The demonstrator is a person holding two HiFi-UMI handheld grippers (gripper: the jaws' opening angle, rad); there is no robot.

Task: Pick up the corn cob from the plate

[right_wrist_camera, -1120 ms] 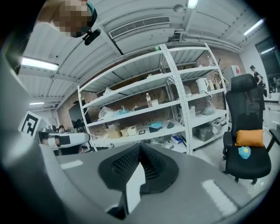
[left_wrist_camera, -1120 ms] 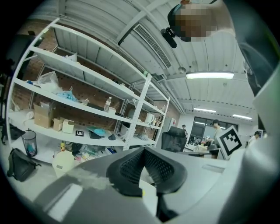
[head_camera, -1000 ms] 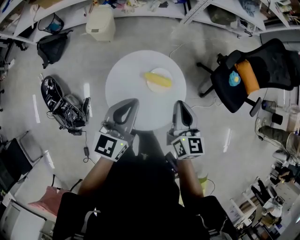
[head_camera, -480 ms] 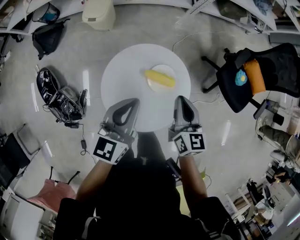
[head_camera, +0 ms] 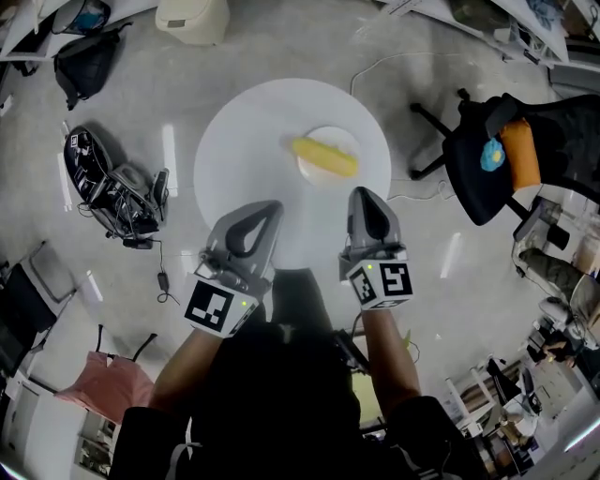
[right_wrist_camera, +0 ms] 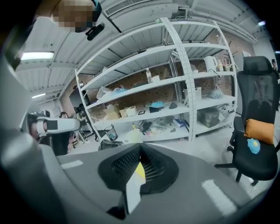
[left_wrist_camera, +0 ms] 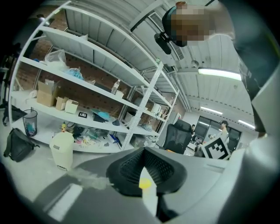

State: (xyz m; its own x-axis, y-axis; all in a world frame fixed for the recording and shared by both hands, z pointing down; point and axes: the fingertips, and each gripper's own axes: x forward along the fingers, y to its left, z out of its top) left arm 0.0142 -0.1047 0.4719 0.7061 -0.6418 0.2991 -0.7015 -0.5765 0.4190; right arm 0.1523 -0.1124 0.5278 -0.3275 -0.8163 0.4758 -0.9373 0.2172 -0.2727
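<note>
A yellow corn cob (head_camera: 324,157) lies across a small white plate (head_camera: 328,136) on the right half of a round white table (head_camera: 244,141). My left gripper (head_camera: 269,208) hangs over the table's near edge, well short and left of the plate, with its jaws shut and empty. My right gripper (head_camera: 362,193) hovers just below the plate, also shut and empty. A sliver of the yellow corn cob (left_wrist_camera: 145,184) shows behind the closed tips of the left gripper (left_wrist_camera: 142,149). In the right gripper view the corn cob (right_wrist_camera: 139,171) shows the same way behind the right gripper (right_wrist_camera: 140,146).
A black office chair (head_camera: 487,178) with an orange cushion stands right of the table. A black bag and tangled cables (head_camera: 112,192) lie on the floor at the left, with a cream bin (head_camera: 192,19) beyond the table. Metal shelves (right_wrist_camera: 183,83) line the far wall.
Both grippers have sunk lower and edged a little further over the table's near edge. Their jaws stayed shut. The corn and plate have not moved on the table.
</note>
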